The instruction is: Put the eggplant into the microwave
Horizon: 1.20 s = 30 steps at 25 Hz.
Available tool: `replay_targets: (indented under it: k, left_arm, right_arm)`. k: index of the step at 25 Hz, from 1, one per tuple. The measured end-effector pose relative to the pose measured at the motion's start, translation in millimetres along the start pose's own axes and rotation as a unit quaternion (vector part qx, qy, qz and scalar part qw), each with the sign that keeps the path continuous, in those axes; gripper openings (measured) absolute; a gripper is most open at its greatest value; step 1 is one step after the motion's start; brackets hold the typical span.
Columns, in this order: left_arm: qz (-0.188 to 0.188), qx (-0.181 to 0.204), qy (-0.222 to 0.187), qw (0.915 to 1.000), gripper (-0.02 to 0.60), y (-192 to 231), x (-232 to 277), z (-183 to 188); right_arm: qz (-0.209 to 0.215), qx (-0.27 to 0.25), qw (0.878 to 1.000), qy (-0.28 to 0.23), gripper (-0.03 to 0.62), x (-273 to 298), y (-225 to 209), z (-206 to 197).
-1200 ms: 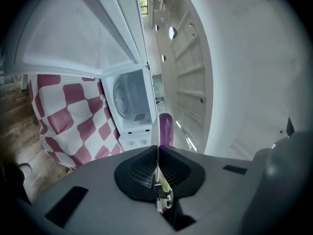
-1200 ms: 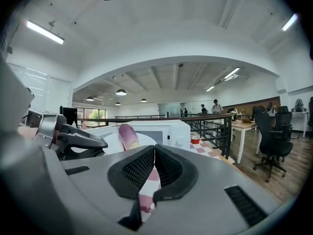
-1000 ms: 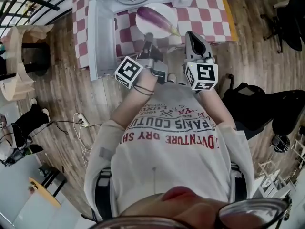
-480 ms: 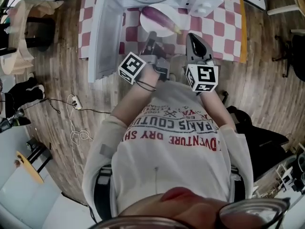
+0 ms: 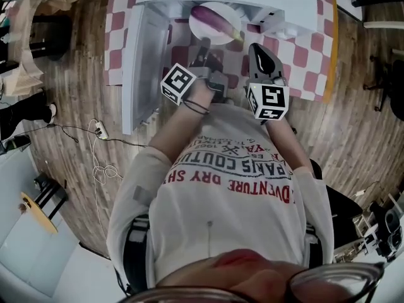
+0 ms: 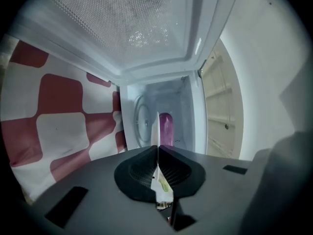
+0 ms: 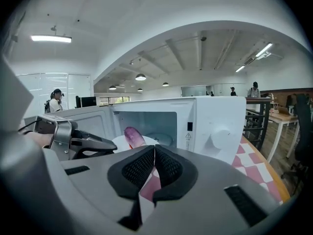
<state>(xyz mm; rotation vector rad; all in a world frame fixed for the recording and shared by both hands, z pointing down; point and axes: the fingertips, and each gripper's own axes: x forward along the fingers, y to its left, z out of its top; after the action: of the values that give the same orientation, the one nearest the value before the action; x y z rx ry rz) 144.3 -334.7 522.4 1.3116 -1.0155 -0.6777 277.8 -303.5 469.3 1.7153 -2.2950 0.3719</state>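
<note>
A purple eggplant [image 5: 214, 19] lies on a white plate [image 5: 199, 25] at the mouth of the open white microwave [image 5: 278, 5]. My left gripper [image 5: 204, 45] is shut on the plate's near rim and holds it in the air. In the left gripper view the plate [image 6: 157, 126] shows edge-on between the jaws, with the eggplant [image 6: 165, 128] beyond it against the microwave cavity [image 6: 181, 102]. My right gripper [image 5: 255, 48] hangs shut and empty just right of the plate. Its view shows the eggplant [image 7: 133, 135], the plate [image 7: 119, 142] and the left gripper [image 7: 105, 143] before the microwave [image 7: 215, 126].
The microwave door [image 5: 146, 62] swings open to the left. The microwave stands on a red and white checkered cloth [image 5: 297, 55]. A paper bag [image 5: 28, 17] and cables [image 5: 101, 163] sit on the wooden floor at the left. People stand far off in the right gripper view.
Both grippers have moved forward toward the microwave. The plate with the eggplant has travelled with the left gripper up to the opening.
</note>
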Motion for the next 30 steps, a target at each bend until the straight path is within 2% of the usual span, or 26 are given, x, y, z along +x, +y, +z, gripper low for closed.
replay_targets:
  k: [11, 25, 30]
  left_arm:
    - [0.024, -0.014, -0.024, 0.9993, 0.031, 33, 51, 29]
    - [0.044, -0.003, -0.039, 0.9983, 0.031, 56, 85, 48]
    - [0.070, -0.003, -0.039, 0.9968, 0.031, 60, 94, 50]
  right_arm:
    - [0.010, -0.005, 0.999, 0.030, 0.026, 58, -4, -13]
    - [0.014, -0.002, 0.998, 0.053, 0.026, 77, -1, -25]
    - [0.016, 0.002, 0.998, 0.058, 0.026, 81, 3, -28]
